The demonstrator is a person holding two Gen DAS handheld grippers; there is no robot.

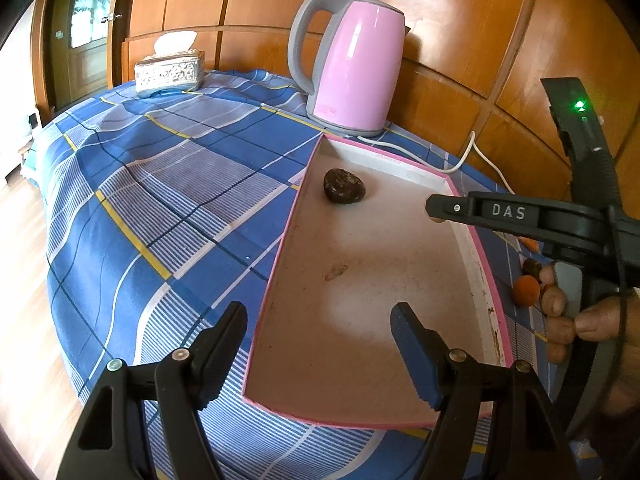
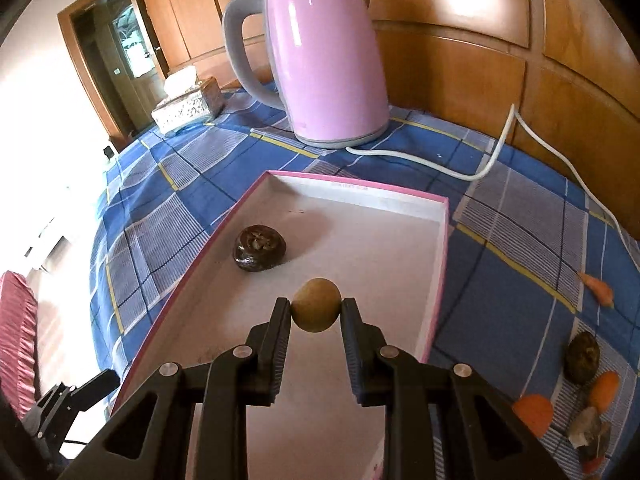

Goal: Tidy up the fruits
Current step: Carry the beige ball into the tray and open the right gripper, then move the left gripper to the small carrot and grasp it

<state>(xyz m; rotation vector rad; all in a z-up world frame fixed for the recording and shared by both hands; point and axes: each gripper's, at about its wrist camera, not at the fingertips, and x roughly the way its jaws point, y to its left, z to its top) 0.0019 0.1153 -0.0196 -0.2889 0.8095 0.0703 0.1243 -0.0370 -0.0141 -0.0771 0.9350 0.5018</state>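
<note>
Over the shallow pink-edged cardboard tray (image 2: 438,248), my right gripper (image 2: 316,312) has its fingers clenched on a small round tan fruit (image 2: 316,310), pinched across the middle. I judge it light, firm, smooth-skinned; may roll once released. Left gripper (image 1: 320,324) fingers released, empty, at the tray's near end.

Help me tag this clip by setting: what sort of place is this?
Probably a room in a home: a table under a blue checked cloth, a pink electric kettle and a tissue box on it, with wood-panelled walls behind.
</note>
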